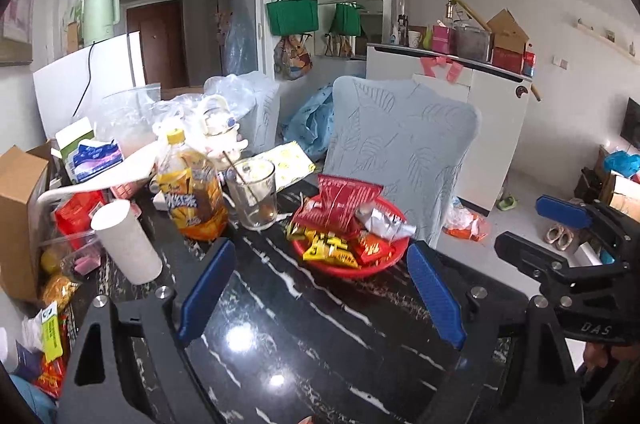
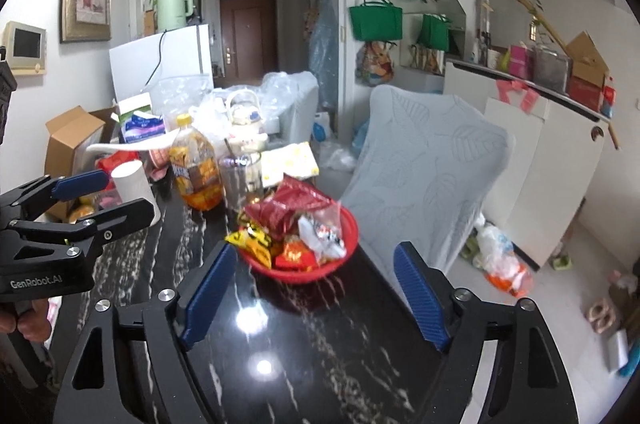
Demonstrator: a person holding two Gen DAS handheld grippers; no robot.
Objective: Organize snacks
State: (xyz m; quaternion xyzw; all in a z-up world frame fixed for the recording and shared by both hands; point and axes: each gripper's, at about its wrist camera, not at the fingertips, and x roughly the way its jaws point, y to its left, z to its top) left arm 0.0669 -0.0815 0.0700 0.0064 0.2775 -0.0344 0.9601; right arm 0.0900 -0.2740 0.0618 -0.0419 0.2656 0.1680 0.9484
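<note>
Black marble tabletop (image 1: 304, 328) with white veins fills the lower half of both my views. My left gripper (image 1: 320, 292) stands wide apart with nothing between its blue pads, and my right gripper (image 2: 316, 298) is likewise spread and empty. Just above them, at centre frame, the red basket (image 1: 384, 262) sits on the table, heaped with snack packets (image 1: 340, 220). Left of it stand a glass (image 1: 253, 194) and an orange drink bottle (image 1: 192, 192).

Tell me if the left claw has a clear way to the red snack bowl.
Probably yes: the left claw stands open and empty, with only bare black tabletop between it and the red bowl. The glass stands off to one side.
</note>
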